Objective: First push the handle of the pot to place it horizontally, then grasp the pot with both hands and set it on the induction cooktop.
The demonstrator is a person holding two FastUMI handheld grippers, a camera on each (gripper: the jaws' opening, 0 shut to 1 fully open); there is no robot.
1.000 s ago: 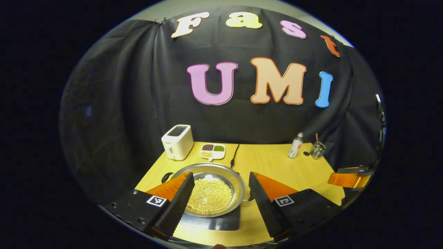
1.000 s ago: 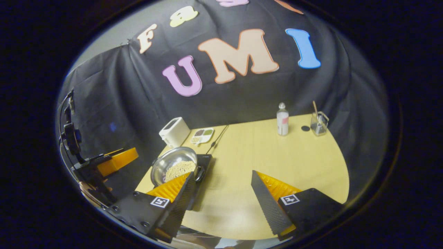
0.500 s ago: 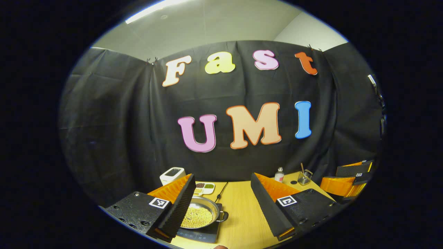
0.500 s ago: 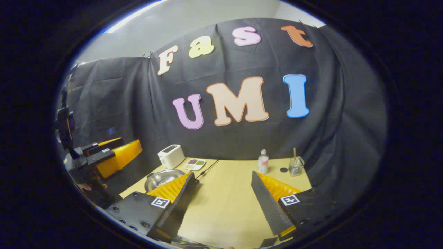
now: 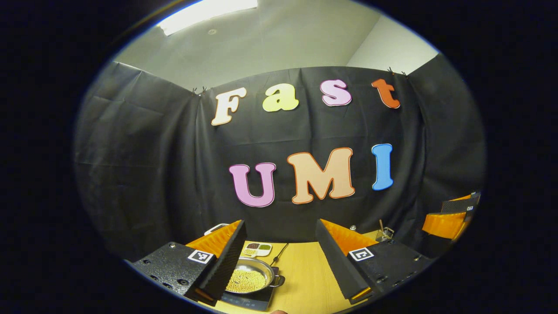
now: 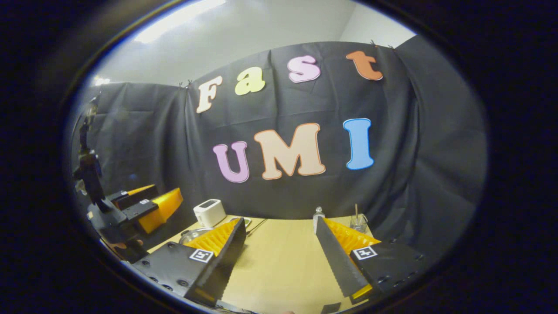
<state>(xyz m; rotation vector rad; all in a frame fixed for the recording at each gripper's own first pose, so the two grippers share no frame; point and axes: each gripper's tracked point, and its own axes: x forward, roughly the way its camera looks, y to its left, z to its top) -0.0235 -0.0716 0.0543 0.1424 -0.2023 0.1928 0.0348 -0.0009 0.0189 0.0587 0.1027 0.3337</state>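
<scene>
Since your left gripper [image 5: 279, 257] and right gripper [image 6: 279, 257] both hang released and empty, hold them high and apart: the round steel pot of yellow beans [image 5: 250, 278] already sits on the flat black induction cooktop [image 5: 248, 300], at seven o'clock.

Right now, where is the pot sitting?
In the left gripper view the pot sits on the induction cooktop at the table's near left, in front of the sectioned dish, just right of the left gripper's near finger.
</scene>
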